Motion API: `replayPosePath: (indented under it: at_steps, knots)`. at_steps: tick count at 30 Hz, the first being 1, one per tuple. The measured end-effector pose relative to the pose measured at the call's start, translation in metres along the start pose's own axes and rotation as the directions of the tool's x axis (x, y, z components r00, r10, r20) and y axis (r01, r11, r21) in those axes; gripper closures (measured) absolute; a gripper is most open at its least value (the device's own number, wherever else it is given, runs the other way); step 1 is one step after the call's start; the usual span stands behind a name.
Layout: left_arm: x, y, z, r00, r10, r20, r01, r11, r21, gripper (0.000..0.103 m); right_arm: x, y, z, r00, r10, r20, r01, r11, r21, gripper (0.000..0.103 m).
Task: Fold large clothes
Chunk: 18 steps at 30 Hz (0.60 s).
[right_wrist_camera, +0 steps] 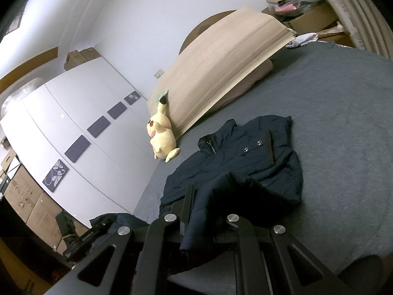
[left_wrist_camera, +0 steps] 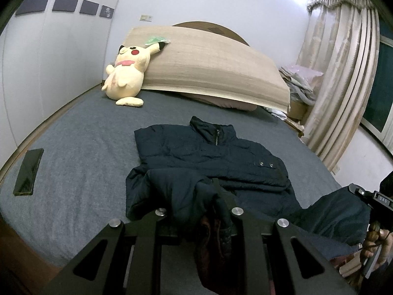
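A dark navy padded jacket lies on the grey bed, collar and zip pointing away from me. Its near hem is raised off the sheet in two bunches. My left gripper is shut on the left bunch, and the fabric drapes over its fingers and hides most of them. In the right wrist view the jacket spreads ahead, and my right gripper is shut on the other raised fold. Each gripper shows in the other's view: the right gripper at the far right, the left gripper at the lower left.
A yellow plush toy leans on a beige mat at the headboard. A dark phone lies near the bed's left edge. Curtains hang on the right. Cardboard boxes stand by the wardrobe.
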<state>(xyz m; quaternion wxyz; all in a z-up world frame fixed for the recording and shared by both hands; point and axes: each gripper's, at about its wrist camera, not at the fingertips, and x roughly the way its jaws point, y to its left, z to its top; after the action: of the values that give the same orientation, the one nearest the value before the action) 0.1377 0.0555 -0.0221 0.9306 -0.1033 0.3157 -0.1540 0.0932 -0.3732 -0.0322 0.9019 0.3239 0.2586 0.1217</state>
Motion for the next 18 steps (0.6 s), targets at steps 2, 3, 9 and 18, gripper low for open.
replayPosePath:
  at_steps: [2, 3, 9, 18]
  knots:
    - [0.0, 0.0, 0.001, 1.0, 0.001, 0.002, -0.001, 1.0, 0.0, 0.084, 0.001, 0.0, 0.001, 1.0, 0.0, 0.001, 0.0, 1.0, -0.004, 0.092]
    - [0.0, -0.001, 0.001, 1.0, 0.002, 0.003, -0.002, 1.0, -0.001, 0.084, 0.002, 0.0, 0.002, 1.0, -0.001, 0.001, 0.001, 1.0, -0.005, 0.092]
    - [0.006, -0.001, 0.011, 1.0, 0.01, 0.006, -0.01, 1.0, -0.004, 0.084, 0.008, 0.003, 0.01, 1.0, -0.011, 0.006, 0.011, 1.0, -0.019, 0.092]
    - [0.039, -0.002, 0.045, 0.998, 0.058, -0.012, -0.058, 0.998, 0.001, 0.084, 0.044, 0.004, 0.05, 0.998, -0.052, 0.025, 0.053, 0.998, -0.033, 0.092]
